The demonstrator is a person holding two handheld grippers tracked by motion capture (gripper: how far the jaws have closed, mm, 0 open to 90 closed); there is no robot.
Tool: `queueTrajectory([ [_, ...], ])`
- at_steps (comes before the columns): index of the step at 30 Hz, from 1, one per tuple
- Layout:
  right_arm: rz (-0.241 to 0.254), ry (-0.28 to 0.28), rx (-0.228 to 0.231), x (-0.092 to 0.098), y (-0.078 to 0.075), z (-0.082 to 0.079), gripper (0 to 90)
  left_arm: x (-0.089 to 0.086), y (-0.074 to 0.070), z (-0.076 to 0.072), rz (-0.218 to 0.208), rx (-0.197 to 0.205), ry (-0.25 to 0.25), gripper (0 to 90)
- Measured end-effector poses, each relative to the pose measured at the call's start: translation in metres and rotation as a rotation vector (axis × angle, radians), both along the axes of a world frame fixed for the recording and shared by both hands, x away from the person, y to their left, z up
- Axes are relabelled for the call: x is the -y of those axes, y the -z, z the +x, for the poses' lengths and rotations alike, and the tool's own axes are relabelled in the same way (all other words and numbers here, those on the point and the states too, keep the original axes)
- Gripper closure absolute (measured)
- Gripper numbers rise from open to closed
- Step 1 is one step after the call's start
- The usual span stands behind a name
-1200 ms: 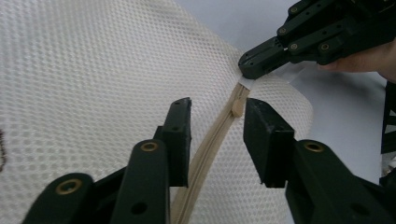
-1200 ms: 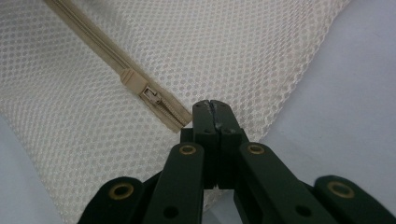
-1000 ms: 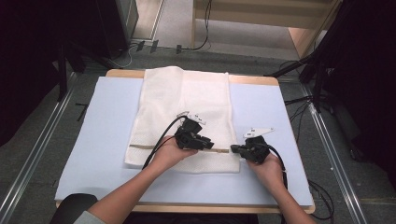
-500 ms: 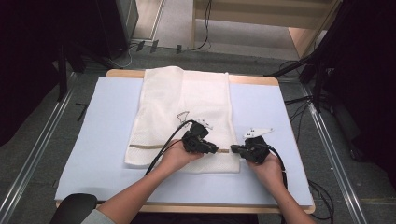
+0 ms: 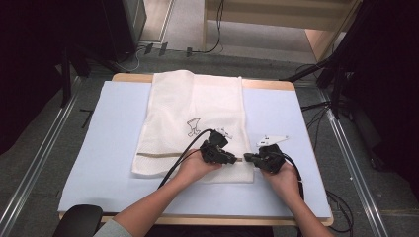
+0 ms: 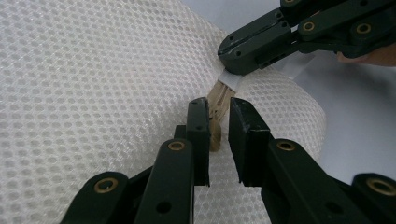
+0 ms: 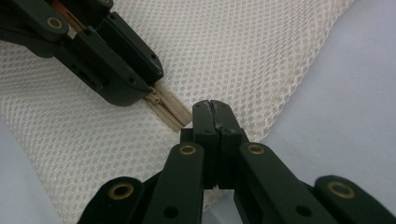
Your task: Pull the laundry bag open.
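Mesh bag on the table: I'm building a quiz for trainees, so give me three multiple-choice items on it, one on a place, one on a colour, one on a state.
1. Where does the mesh bag lie?
A. on the blue mat
B. on the floor
C. in a basket
2. What colour is the zipper?
A. red
B. beige
C. black
3. How do the right gripper jaws stand?
A. wide open
B. shut on a pen
C. shut on the bag's edge at the zipper's end

1 A: the high view shows it spread flat there.
2 B: its tape and teeth are tan.
3 C: no gap shows between them.
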State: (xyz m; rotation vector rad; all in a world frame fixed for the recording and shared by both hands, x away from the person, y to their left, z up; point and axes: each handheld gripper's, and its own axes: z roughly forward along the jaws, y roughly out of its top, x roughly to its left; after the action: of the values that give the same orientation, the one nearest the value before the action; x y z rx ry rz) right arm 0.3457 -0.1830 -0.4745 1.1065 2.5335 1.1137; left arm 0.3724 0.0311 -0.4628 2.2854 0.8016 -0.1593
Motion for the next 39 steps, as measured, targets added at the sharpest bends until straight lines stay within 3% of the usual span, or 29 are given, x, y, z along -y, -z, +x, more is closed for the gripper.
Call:
queueTrajectory([
  [3, -0.002, 0.002, 0.0, 0.0, 0.0, 0.0, 90.0, 0.003, 0.001, -0.001, 0.012, 0.019, -0.01, 83.6],
  [9, -0.023, -0.006, 0.024, -0.002, -0.001, -0.002, 90.0, 0.002, 0.002, 0.001, 0.015, 0.019, -0.005, 87.9],
  [22, -0.047, -0.012, 0.048, -0.005, -0.001, -0.004, 90.0, -0.002, -0.003, 0.004, 0.021, -0.017, 0.004, 88.8],
  [39, -0.037, -0.005, 0.048, -0.004, 0.0, -0.004, 90.0, -0.034, -0.013, 0.007, 0.018, -0.054, -0.005, 88.8],
])
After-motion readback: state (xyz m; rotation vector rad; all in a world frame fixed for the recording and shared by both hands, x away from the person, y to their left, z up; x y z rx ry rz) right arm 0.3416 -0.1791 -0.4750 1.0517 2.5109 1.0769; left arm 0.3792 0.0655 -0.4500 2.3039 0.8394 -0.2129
